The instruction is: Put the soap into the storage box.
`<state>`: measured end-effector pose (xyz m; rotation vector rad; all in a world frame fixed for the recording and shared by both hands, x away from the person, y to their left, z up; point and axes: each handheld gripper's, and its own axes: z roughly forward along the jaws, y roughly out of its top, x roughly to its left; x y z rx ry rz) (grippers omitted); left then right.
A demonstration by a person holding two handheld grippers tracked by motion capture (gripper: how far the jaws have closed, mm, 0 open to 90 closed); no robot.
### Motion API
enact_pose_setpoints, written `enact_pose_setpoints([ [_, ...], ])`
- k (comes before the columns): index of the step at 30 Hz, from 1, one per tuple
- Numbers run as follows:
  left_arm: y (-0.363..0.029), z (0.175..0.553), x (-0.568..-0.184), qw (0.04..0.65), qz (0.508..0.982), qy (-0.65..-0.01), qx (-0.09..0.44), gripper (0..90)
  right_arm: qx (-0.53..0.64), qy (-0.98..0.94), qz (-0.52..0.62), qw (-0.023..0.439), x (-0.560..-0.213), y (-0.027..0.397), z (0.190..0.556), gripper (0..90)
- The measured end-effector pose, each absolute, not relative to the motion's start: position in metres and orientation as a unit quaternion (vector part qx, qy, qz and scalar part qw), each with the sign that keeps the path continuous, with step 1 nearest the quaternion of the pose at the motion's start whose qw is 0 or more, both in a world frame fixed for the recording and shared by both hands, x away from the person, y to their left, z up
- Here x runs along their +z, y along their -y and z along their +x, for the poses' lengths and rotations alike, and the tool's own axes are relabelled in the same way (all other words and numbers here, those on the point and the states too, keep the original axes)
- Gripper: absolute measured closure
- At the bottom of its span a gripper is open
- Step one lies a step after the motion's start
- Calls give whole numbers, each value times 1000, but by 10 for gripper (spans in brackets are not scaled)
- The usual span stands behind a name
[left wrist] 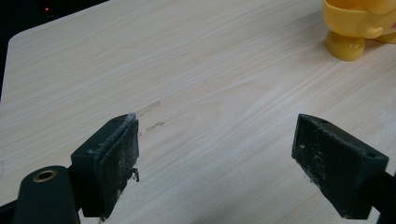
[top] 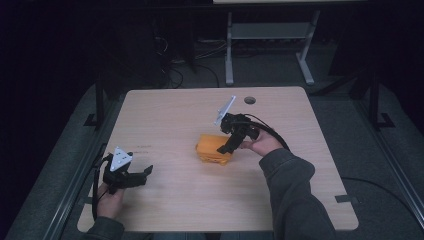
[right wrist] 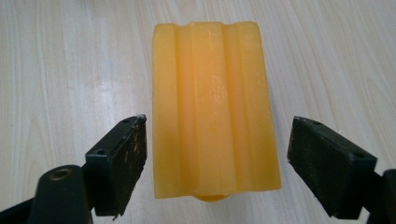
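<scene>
Straddling yellow block, right gripper jaws apart, ridges visible

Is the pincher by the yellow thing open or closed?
Open. In the right gripper view, the right gripper has its two black jaws spread wide, one on each side of the yellow block, with table showing between jaw and block.

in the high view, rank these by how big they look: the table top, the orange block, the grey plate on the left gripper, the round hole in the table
1. table top
2. orange block
3. grey plate on the left gripper
4. round hole

The plate sits nearer the camera, so its lead over the hole may be partly apparent.
</scene>
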<state>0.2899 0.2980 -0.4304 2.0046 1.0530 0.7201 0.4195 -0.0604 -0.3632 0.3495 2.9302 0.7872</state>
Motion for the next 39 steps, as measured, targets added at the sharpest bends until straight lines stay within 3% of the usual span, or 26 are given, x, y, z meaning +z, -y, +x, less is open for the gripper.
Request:
enact_pose_setpoints([
  [39, -297, 290, -431, 372, 783, -410, 282, 141, 274, -949, 148, 58, -354, 102, 407, 201],
])
